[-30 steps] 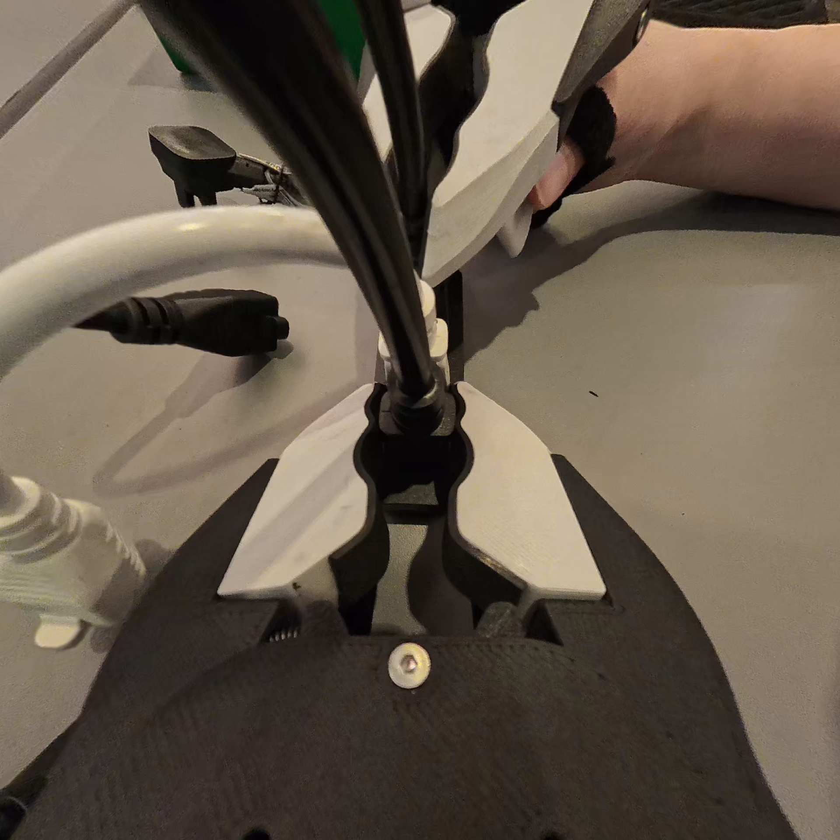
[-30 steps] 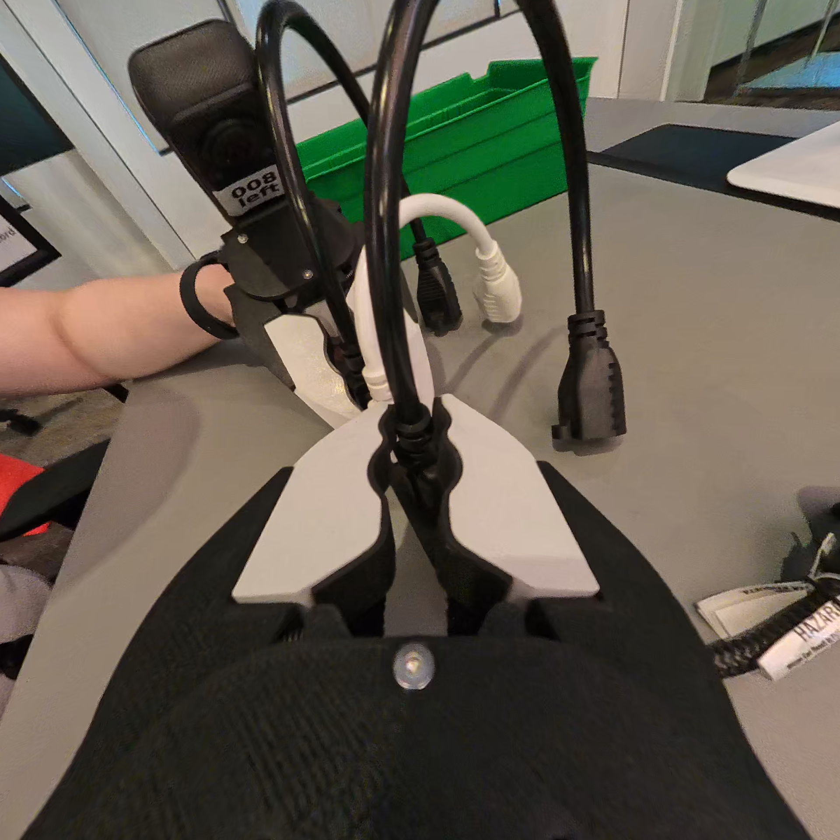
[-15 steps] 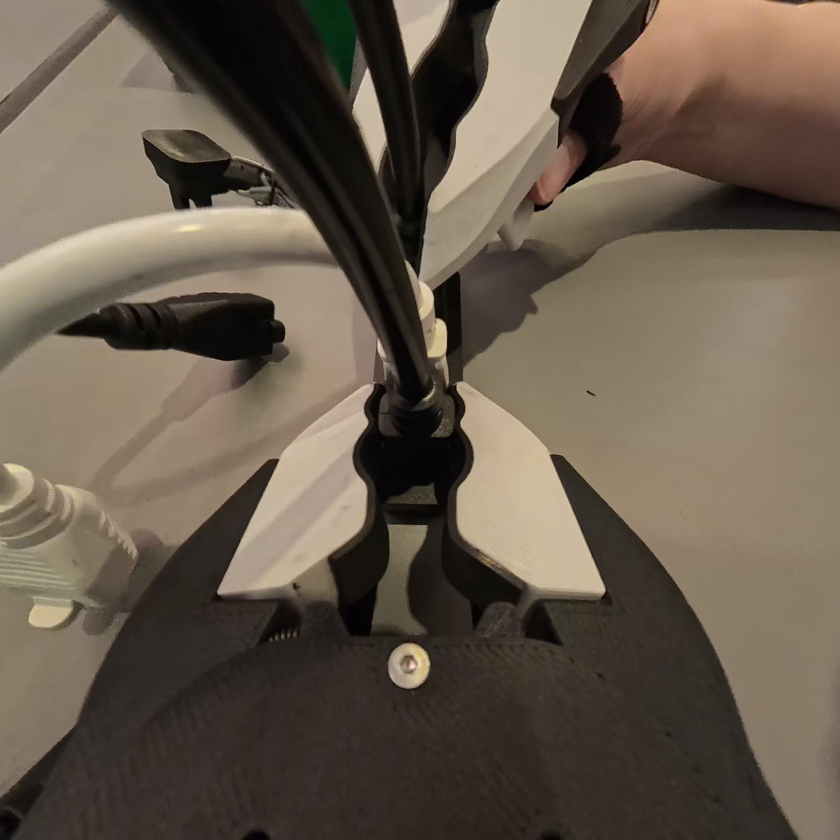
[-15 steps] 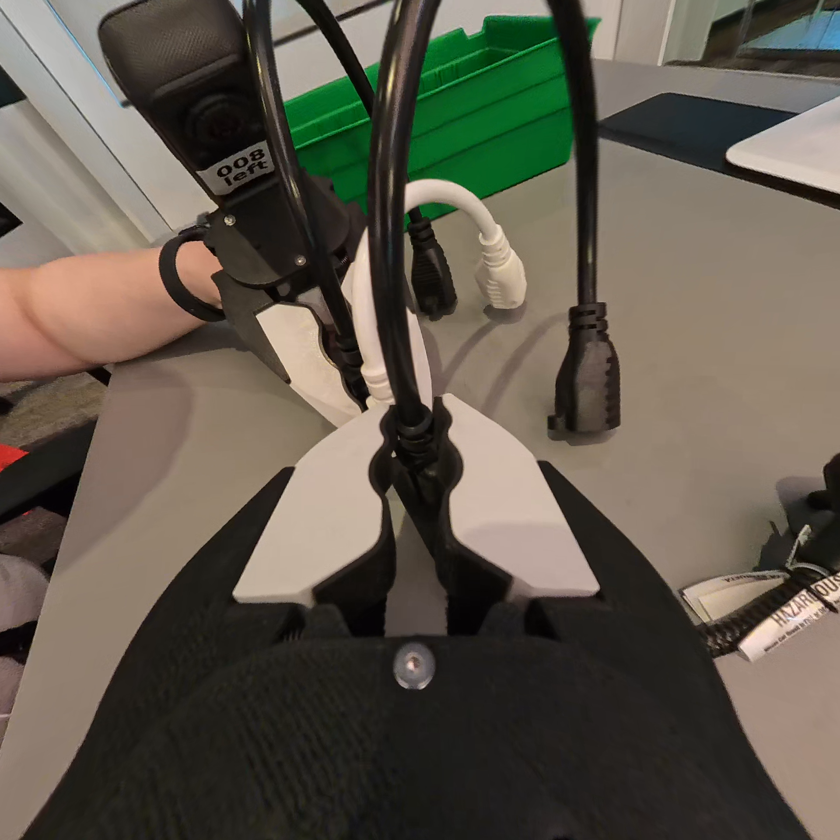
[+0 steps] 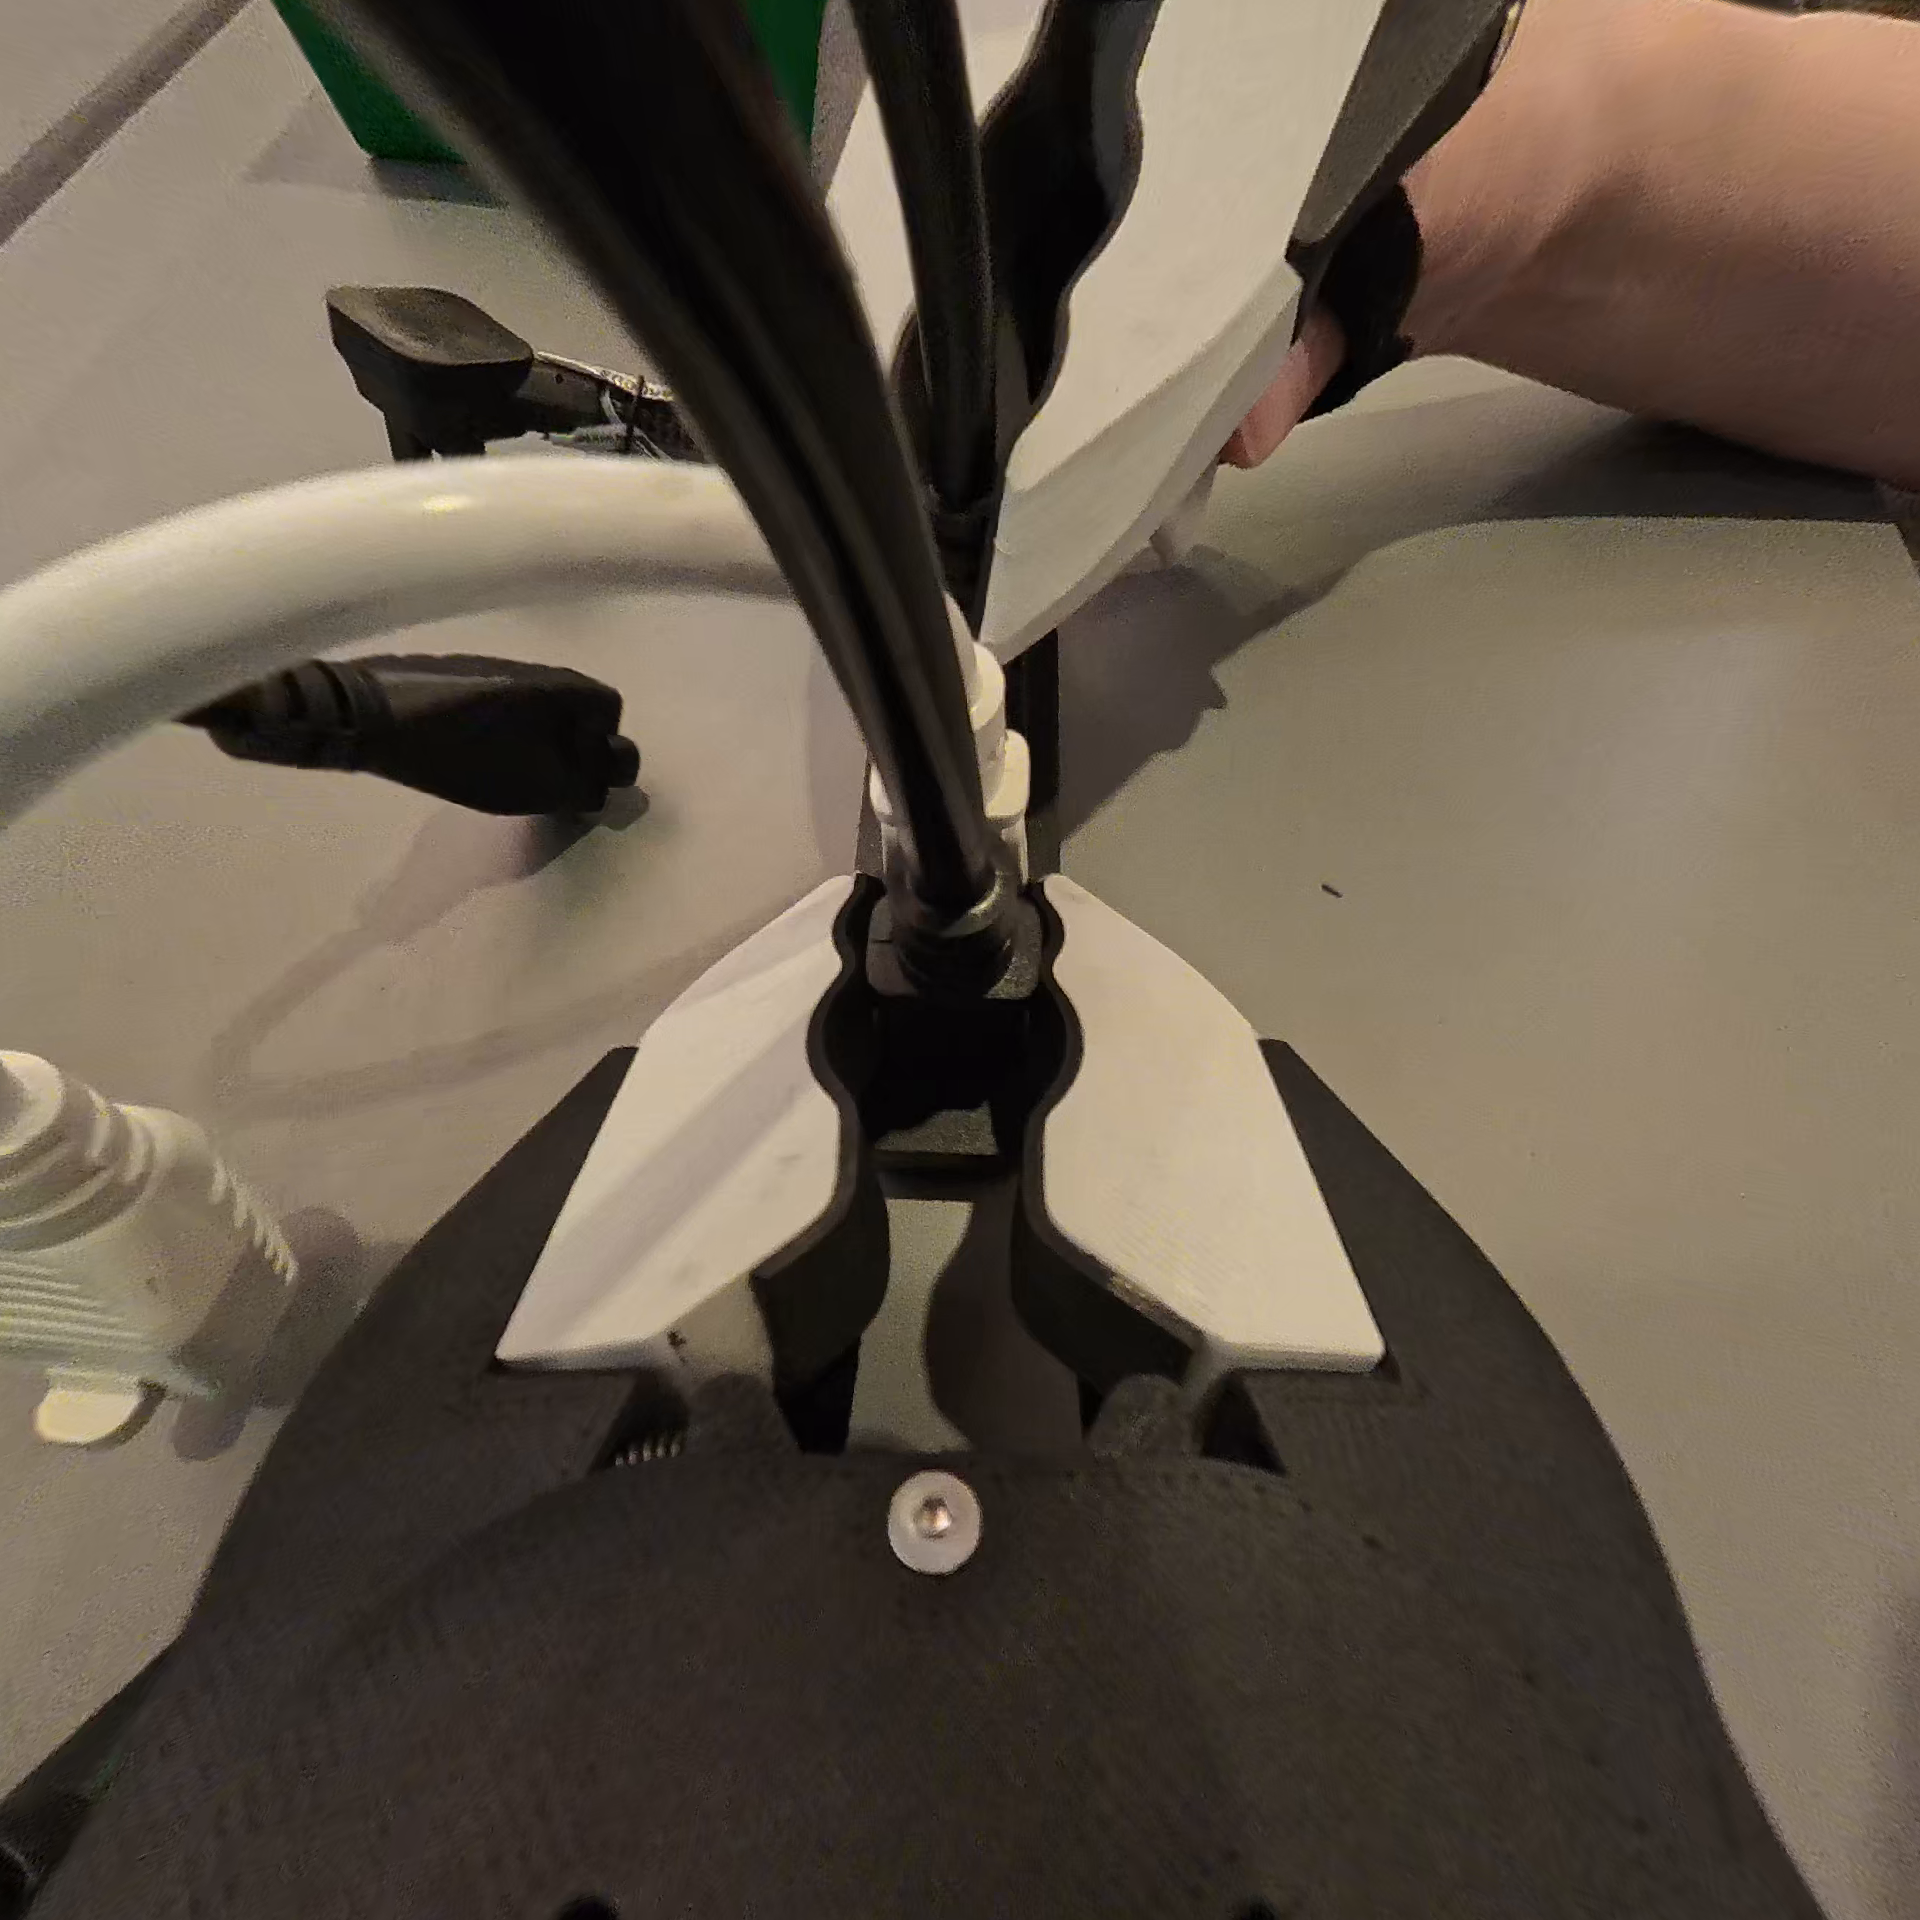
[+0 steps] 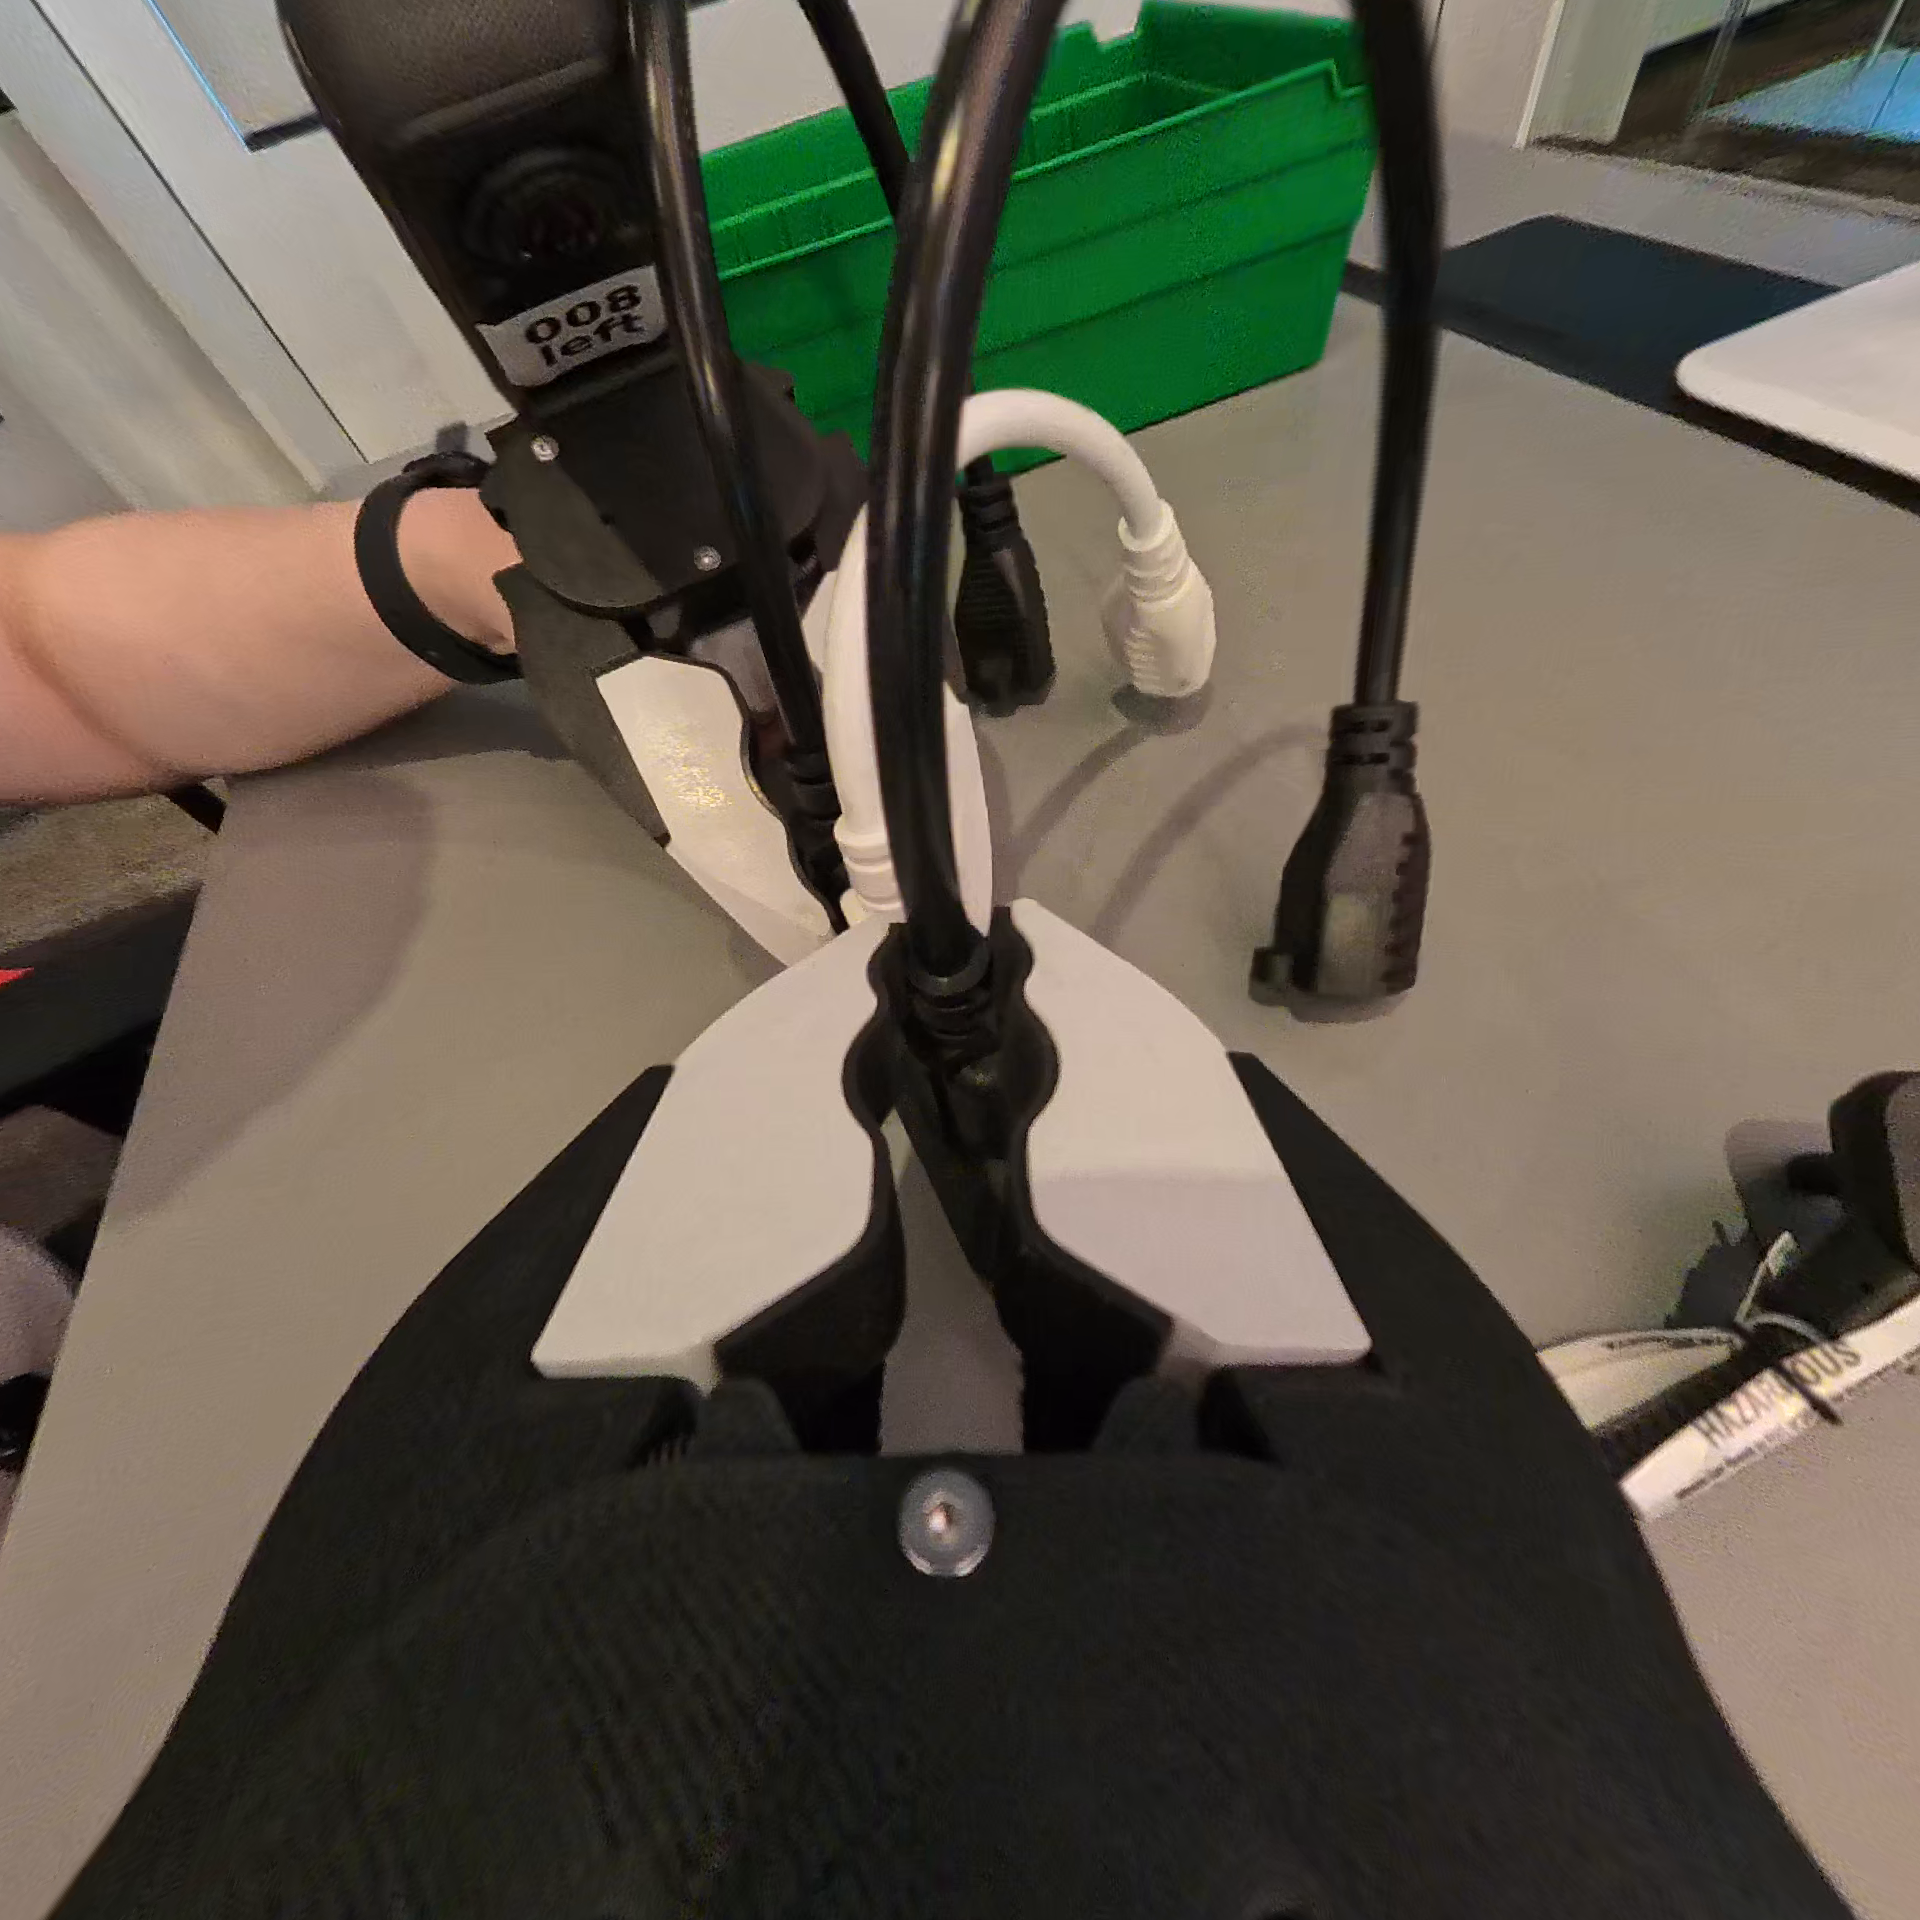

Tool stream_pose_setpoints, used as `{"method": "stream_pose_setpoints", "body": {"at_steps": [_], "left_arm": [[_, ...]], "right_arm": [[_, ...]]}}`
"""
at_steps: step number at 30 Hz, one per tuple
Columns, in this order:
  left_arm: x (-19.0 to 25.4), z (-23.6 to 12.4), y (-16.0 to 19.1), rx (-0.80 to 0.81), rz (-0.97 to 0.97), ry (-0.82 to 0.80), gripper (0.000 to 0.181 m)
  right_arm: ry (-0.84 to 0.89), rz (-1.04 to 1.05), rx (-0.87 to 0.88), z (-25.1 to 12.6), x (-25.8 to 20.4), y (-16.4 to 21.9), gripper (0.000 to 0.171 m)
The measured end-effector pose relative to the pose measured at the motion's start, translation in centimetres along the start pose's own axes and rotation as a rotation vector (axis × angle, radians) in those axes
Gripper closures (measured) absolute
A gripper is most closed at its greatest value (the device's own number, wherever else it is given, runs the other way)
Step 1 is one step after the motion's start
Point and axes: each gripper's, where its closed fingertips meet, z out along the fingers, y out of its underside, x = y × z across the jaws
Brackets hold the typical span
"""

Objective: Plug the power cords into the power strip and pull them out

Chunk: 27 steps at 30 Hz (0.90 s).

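Gripping a black plug (image 5: 951,940) between its white fingers (image 5: 727,1122), the left gripper (image 5: 951,935) is clenched on it, its cord (image 5: 727,312) rising out of the top of the left wrist view. Just beyond it a white plug (image 5: 997,748) stands upright in line with the black one. What the plugs sit in is hidden, so I cannot tell where the power strip lies.

The right gripper (image 6: 951,997) is likewise closed on a second black plug (image 6: 951,1039), whose cord (image 6: 914,468) loops up and over. In that view the left gripper carries a small white sticker (image 6: 582,327) with dark print on its black housing, above the wrist strap (image 6: 416,582) on the person's arm.

Free ends rest on the grey table (image 6: 1558,623): a black socket end (image 6: 1351,883) standing at the right, a white one (image 6: 1158,613) and another black one (image 6: 997,613) farther back, near a green bin (image 6: 1091,229). At the right edge lies a dark braided cable (image 6: 1662,1423) with white printed tags (image 6: 1766,1423), and a black plug (image 5: 426,348) shows at the upper left of the left wrist view, lying on the table.
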Motion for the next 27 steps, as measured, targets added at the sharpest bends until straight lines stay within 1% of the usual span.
{"method": "stream_pose_setpoints", "body": {"at_steps": [2,5,8,13,17,21,25,27], "left_arm": [[0.1,-0.1,0.1,0.000,0.001,0.001,0.154],[0.0,-0.1,0.0,0.003,0.003,0.005,0.154],[-0.2,-0.3,-0.1,0.018,-0.012,-0.005,0.154],[0.2,-0.1,0.0,0.000,0.007,0.001,0.154],[0.0,-0.3,-0.2,0.018,0.000,0.002,0.154],[0.3,0.0,0.0,-0.001,0.003,0.002,0.153],[0.0,-0.1,-0.1,0.011,-0.004,-0.004,0.154],[0.0,-0.2,-0.1,0.013,-0.011,0.002,0.154]], "right_arm": [[-0.003,0.003,-0.001,0.1,-0.1,-0.1,0.157],[0.040,-0.031,-0.019,0.6,-0.1,-0.4,0.159],[0.059,-0.018,-0.009,1.0,0.1,-1.0,0.158],[0.027,-0.016,-0.016,0.0,0.0,-0.2,0.158],[0.096,-0.087,-0.045,0.9,-0.1,-1.0,0.159],[0.016,-0.019,-0.012,-0.2,-0.1,-0.2,0.157],[0.088,-0.052,-0.032,0.8,-0.1,-0.9,0.159],[0.087,-0.067,-0.040,0.7,-0.1,-0.9,0.158]]}}
